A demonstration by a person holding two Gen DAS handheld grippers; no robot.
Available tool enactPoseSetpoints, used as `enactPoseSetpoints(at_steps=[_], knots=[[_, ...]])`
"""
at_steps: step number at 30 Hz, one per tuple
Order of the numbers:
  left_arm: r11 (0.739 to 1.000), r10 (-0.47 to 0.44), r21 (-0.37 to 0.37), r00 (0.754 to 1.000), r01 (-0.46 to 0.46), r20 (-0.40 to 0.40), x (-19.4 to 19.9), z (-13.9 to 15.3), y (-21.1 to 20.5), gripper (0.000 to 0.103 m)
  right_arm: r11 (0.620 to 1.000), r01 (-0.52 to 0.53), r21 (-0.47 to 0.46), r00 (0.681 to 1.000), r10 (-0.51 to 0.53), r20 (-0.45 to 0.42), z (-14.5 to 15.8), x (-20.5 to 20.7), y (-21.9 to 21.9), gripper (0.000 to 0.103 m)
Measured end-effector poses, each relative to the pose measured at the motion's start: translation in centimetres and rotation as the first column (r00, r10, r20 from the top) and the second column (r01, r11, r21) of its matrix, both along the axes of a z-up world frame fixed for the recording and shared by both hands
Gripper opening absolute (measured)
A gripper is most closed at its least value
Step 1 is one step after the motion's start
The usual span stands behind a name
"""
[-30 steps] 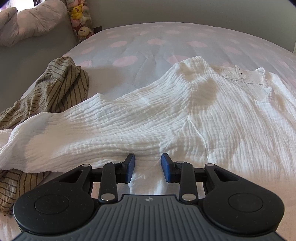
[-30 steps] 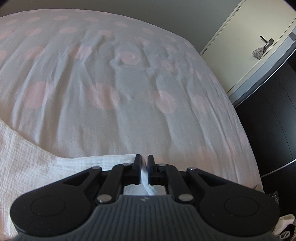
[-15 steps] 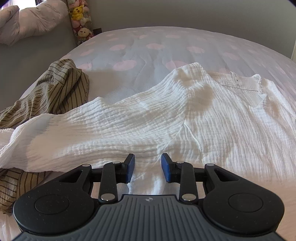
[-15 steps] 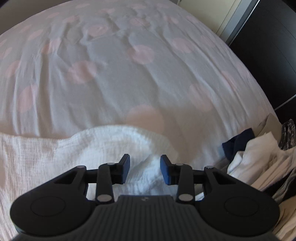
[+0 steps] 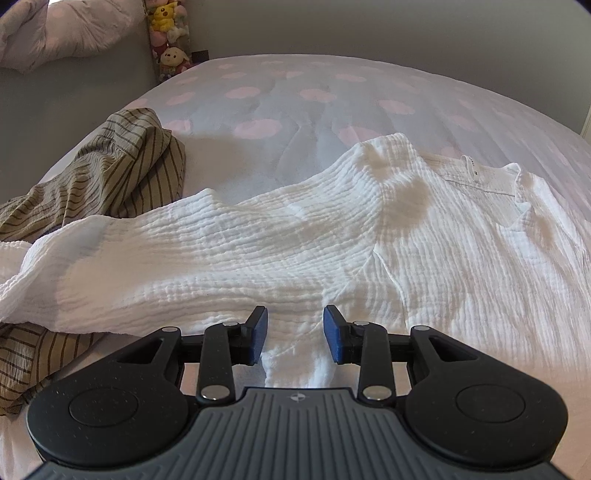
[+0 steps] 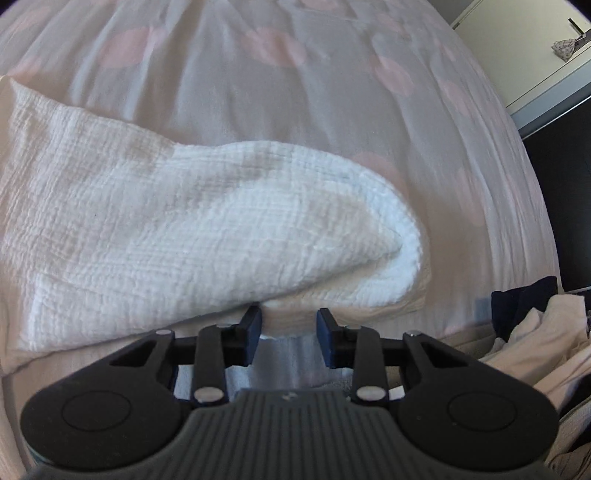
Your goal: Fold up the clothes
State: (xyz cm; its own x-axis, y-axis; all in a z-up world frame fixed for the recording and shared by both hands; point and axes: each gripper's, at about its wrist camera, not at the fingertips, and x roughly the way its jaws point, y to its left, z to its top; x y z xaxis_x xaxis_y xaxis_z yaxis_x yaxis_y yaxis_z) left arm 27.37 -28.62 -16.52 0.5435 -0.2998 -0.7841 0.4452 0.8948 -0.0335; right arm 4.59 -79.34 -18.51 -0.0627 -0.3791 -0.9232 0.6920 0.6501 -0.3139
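A white crinkled shirt lies spread on the bed, collar at the far right and one long sleeve stretching left. My left gripper hovers open over the shirt's near edge, a bunch of white cloth below its blue pads, not pinched. In the right wrist view the shirt's other sleeve is folded over on itself, its rounded end at the right. My right gripper is open just in front of that fold, holding nothing.
The bed sheet is pale with pink dots. A striped olive garment lies crumpled at the left, partly under the sleeve. Plush toys and a pillow sit far left. A pile of clothes lies at the right; a door beyond.
My right gripper opened and let go of the white cloth, which now lies folded over. It then shifted back over the sleeve. The left gripper stayed open and crept slightly forward.
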Motion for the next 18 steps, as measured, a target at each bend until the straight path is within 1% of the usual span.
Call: enactPoseSetpoints(at_steps=[1, 3, 7, 9, 13, 15, 18], knots=[[1.0, 0.002, -0.005, 1.0, -0.002, -0.006, 0.1, -0.1, 0.0, 0.031, 1.0, -0.006, 0.001, 1.0, 0.006, -0.016, 0.3, 0.1, 0.1, 0.015], [1.0, 0.004, -0.016, 1.0, -0.004, -0.019, 0.2, -0.2, 0.1, 0.031, 1.0, -0.015, -0.008, 0.999, 0.015, -0.048, 1.2, 0.1, 0.3, 0.006], [0.999, -0.012, -0.032, 1.0, 0.011, -0.024, -0.1, 0.0, 0.2, 0.031, 0.998, -0.028, -0.059, 0.992, 0.02, -0.123, 3.6, 0.0, 0.3, 0.006], [0.999, -0.007, -0.049, 1.0, 0.006, -0.02, -0.1, 0.5, 0.6, 0.031, 0.996, -0.037, -0.08, 0.984, 0.023, -0.175, 3.9, -0.3, 0.2, 0.006], [0.997, 0.012, -0.082, 1.0, -0.014, -0.019, 0.0, 1.2, 1.3, 0.033, 0.991, -0.06, -0.12, 0.96, 0.024, -0.279, 4.5, -1.0, -0.3, 0.006], [0.996, 0.02, -0.091, 1.0, -0.022, -0.021, 0.1, 1.4, 1.6, 0.036, 0.988, -0.073, -0.139, 0.944, 0.023, -0.33, 4.8, -1.4, -0.5, 0.006], [0.995, 0.026, -0.096, 0.999, -0.028, -0.029, 0.3, 1.5, 1.8, 0.036, 0.982, -0.095, -0.166, 0.914, 0.02, -0.405, 5.2, -2.0, -0.8, 0.005]])
